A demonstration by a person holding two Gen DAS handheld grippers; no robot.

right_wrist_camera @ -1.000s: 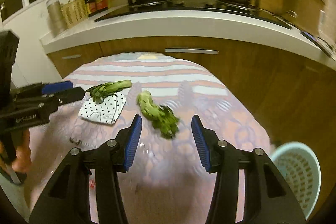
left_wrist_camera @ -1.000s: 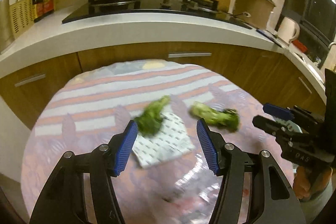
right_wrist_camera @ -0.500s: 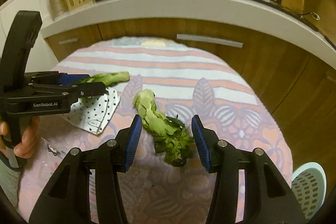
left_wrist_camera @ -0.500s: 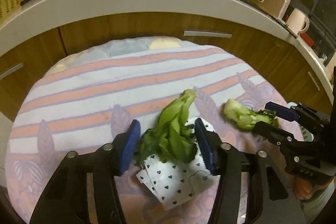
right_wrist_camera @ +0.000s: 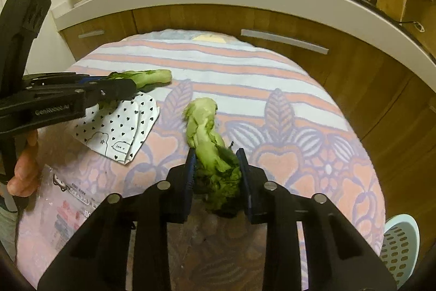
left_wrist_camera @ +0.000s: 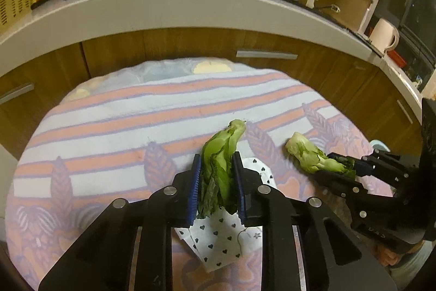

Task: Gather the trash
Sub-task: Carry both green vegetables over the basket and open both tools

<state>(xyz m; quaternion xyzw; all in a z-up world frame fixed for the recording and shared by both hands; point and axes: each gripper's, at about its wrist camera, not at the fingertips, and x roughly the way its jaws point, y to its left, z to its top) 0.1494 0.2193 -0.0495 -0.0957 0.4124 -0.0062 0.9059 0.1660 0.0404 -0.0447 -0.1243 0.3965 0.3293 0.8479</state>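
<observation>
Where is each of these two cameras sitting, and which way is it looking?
Left wrist view: on the left claw, looking down along it at the vegetable stalk it grips over a heart-print paper; the right claw shows at right.
Right wrist view: on the right claw, looking at its own greens; the left claw and a hand show at left.
Shared: the striped tablecloth, both vegetables, the paper.

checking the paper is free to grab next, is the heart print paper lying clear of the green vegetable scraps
No, the leafy end of the vegetable scrap clamped in the left hand-held gripper overlaps the heart print paper.
</observation>
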